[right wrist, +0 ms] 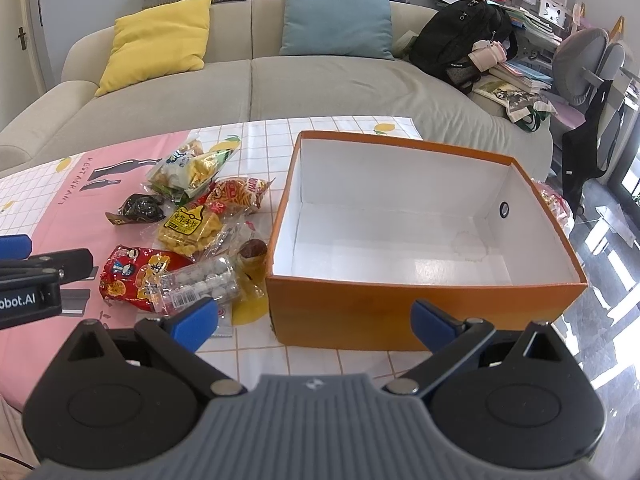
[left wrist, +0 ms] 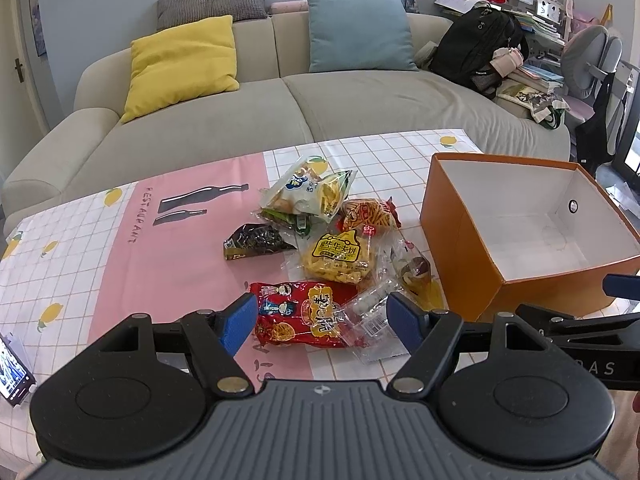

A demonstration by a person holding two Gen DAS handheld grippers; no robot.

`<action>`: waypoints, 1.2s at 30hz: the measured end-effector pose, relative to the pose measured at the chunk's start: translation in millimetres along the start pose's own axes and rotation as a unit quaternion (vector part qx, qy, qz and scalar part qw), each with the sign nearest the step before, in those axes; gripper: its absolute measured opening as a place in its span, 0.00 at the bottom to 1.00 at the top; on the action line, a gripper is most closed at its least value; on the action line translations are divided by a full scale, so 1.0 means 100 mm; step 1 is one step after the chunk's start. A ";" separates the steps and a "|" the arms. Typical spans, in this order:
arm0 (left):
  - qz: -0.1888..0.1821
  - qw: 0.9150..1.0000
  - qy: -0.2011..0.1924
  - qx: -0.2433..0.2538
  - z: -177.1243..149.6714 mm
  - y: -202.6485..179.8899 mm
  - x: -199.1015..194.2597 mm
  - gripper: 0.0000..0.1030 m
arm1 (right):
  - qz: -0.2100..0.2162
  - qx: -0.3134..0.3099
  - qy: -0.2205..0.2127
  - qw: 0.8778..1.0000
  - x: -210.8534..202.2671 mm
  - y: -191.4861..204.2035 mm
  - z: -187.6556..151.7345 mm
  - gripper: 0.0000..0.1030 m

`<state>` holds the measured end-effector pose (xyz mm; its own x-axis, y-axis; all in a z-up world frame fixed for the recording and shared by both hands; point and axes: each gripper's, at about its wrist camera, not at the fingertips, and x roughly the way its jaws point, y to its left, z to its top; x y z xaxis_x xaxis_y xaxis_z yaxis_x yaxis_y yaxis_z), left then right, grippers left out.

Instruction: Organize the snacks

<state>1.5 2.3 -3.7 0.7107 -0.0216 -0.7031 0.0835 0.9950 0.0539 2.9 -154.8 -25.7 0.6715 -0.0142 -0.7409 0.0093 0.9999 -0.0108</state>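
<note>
A pile of snack packets lies on the table left of an empty orange box. Nearest to me is a red packet with a clear pack of white balls beside it. Behind them lie a yellow cracker bag, a red stick-snack bag, a dark packet and a pale chip bag. My left gripper is open, straddling the red packet. My right gripper is open before the box's near wall.
A pink and white checked cloth covers the table. A beige sofa with yellow and blue cushions stands behind it. A phone lies at the left edge. A black backpack and stacked books sit at the right.
</note>
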 end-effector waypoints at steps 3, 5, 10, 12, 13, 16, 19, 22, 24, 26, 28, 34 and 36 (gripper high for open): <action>0.000 1.000 0.000 0.000 0.00 0.00 0.00 0.84 | 0.000 0.000 0.001 1.000 0.00 0.00 0.00 0.97; 0.000 1.000 0.001 -0.001 0.00 0.00 0.00 0.84 | 0.000 0.000 0.001 1.000 0.00 0.00 0.00 0.97; 0.000 1.000 0.000 0.000 0.00 0.00 0.00 0.84 | -0.001 0.002 0.001 1.000 0.01 -0.01 -0.01 0.97; -0.001 1.000 0.000 -0.001 0.00 0.00 0.00 0.84 | -0.001 0.002 0.001 1.000 0.01 -0.01 -0.01 0.97; -0.001 1.000 0.000 -0.001 0.00 0.00 0.00 0.84 | -0.001 0.003 0.001 1.000 0.01 -0.01 -0.01 0.97; -0.001 1.000 0.001 -0.001 0.00 0.00 0.00 0.84 | -0.001 0.004 0.002 1.000 0.01 -0.01 -0.01 0.97; -0.001 1.000 0.001 -0.001 0.00 0.00 0.00 0.84 | -0.002 0.005 0.002 1.000 0.01 -0.02 -0.01 0.97; -0.001 1.000 0.001 0.000 0.00 0.00 0.00 0.84 | -0.003 0.007 0.002 1.000 0.01 -0.03 -0.02 0.97; -0.002 1.000 0.002 -0.001 0.00 0.00 0.00 0.84 | -0.004 0.008 0.002 1.000 0.01 -0.03 -0.02 0.97; -0.006 1.000 0.004 0.000 -0.01 -0.01 0.00 0.84 | -0.004 0.007 0.003 1.000 0.01 -0.03 -0.02 0.97; -0.011 1.000 0.008 0.000 0.00 0.00 0.01 0.84 | -0.005 0.007 0.005 1.000 0.02 -0.03 -0.02 0.97; -0.036 0.999 0.022 -0.015 0.03 0.09 0.03 0.83 | -0.006 0.004 0.007 1.000 0.05 -0.02 -0.01 0.97; -0.045 0.999 0.026 -0.016 0.04 0.13 0.03 0.80 | -0.001 -0.002 -0.001 1.000 0.04 0.00 0.00 0.96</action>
<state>8.0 14.9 -2.1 0.6640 -0.1069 -0.7400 0.1230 0.9919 -0.0329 5.9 -154.8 -28.9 0.6733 -0.0157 -0.7392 0.0067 0.9999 -0.0152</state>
